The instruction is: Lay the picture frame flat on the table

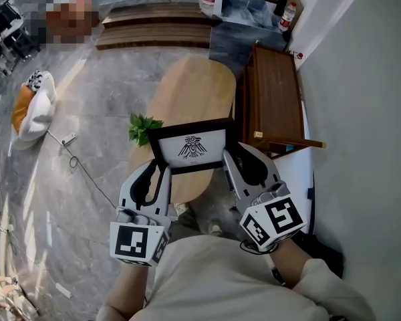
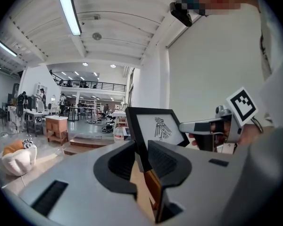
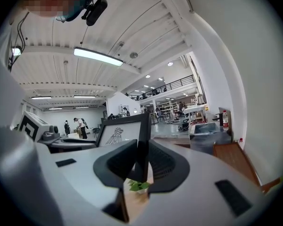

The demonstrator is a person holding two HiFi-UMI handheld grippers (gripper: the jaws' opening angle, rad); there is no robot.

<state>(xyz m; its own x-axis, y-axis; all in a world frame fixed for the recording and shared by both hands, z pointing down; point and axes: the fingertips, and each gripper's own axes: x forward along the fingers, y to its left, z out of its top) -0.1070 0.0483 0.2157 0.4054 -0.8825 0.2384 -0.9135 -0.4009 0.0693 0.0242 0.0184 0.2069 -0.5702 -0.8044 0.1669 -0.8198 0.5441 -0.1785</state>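
Note:
A black picture frame (image 1: 192,146) with a bird drawing on white is held in the air above the near end of an oval wooden table (image 1: 190,95). My left gripper (image 1: 162,172) is shut on its left edge and my right gripper (image 1: 228,160) is shut on its right edge. In the left gripper view the picture frame (image 2: 156,128) stands upright between the jaws, with the right gripper (image 2: 198,126) beyond it. In the right gripper view the frame's black edge (image 3: 142,147) runs between the jaws, and the left gripper (image 3: 47,138) shows at the far side.
A small green plant (image 1: 142,127) sits at the table's left edge, just beside the frame. A dark wooden cabinet (image 1: 274,99) stands right of the table against a white wall. A cable (image 1: 80,166) lies on the marble floor at left, near an orange and white cushion (image 1: 32,105).

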